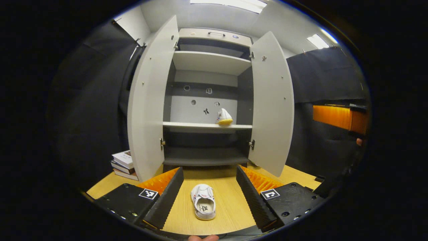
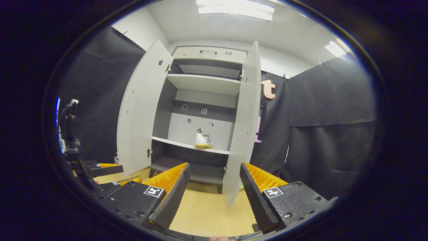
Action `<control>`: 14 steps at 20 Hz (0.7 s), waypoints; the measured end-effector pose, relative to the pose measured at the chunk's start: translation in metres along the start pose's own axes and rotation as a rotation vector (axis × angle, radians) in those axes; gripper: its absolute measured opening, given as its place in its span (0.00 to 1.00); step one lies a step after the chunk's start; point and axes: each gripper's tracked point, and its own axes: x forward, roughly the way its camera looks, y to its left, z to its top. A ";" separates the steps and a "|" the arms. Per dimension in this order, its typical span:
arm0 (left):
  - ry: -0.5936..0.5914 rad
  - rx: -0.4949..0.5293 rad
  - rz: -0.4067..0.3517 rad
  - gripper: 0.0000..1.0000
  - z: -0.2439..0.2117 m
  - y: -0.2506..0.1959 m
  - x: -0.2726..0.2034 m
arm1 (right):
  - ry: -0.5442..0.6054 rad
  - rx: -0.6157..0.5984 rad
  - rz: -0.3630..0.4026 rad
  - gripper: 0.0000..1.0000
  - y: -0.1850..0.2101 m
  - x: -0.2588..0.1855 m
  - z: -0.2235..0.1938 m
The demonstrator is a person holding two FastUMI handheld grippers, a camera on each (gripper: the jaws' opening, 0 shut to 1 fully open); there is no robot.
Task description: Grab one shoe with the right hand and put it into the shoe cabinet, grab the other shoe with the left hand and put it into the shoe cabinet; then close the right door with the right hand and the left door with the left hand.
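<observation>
Left gripper (image 1: 210,194) is hovering jaws wide over the second shoe (image 1: 203,202) lying on the floor before the shoe cabinet (image 1: 207,125); looking light, soft canvas, so I'm favouring pinching the stiffer heel collar, right gripper (image 2: 214,192) idling agape.

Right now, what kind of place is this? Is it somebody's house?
Probably not a real home: it looks like a staged booth. Black cloth walls hang around a pale grey shoe cabinet with both doors open, set on a light wooden floor, with office-style ceiling light panels overhead.
</observation>
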 end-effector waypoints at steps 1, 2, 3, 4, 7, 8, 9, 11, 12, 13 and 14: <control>0.038 -0.016 -0.018 0.95 -0.016 -0.007 0.005 | 0.001 0.007 0.004 0.93 0.000 -0.002 -0.001; 0.072 -0.033 -0.027 0.96 -0.030 -0.011 0.011 | 0.003 0.013 0.008 0.95 -0.001 -0.002 -0.003; 0.113 -0.047 -0.030 0.96 -0.044 -0.013 0.016 | 0.003 0.018 0.007 0.95 -0.003 -0.002 -0.004; 0.146 -0.059 -0.032 0.95 -0.057 -0.015 0.022 | 0.002 0.023 0.007 0.95 -0.005 -0.001 -0.005; 0.206 -0.072 -0.012 0.96 -0.078 -0.007 0.034 | 0.013 0.017 0.002 0.95 -0.011 0.001 -0.012; 0.226 -0.065 0.001 0.96 -0.086 -0.003 0.038 | 0.018 0.014 -0.003 0.94 -0.014 0.001 -0.015; 0.243 -0.059 0.011 0.96 -0.096 0.000 0.044 | 0.023 0.015 -0.005 0.94 -0.016 0.002 -0.018; 0.267 -0.049 0.039 0.96 -0.108 0.015 0.056 | 0.036 0.022 -0.005 0.94 -0.017 0.005 -0.024; 0.277 -0.047 0.055 0.96 -0.112 0.025 0.061 | 0.041 0.025 -0.010 0.95 -0.019 0.008 -0.026; 0.289 -0.049 0.067 0.96 -0.117 0.032 0.066 | 0.044 0.025 -0.015 0.97 -0.021 0.012 -0.027; 0.305 -0.052 0.078 0.96 -0.124 0.037 0.069 | 0.049 0.023 -0.021 0.94 -0.023 0.015 -0.031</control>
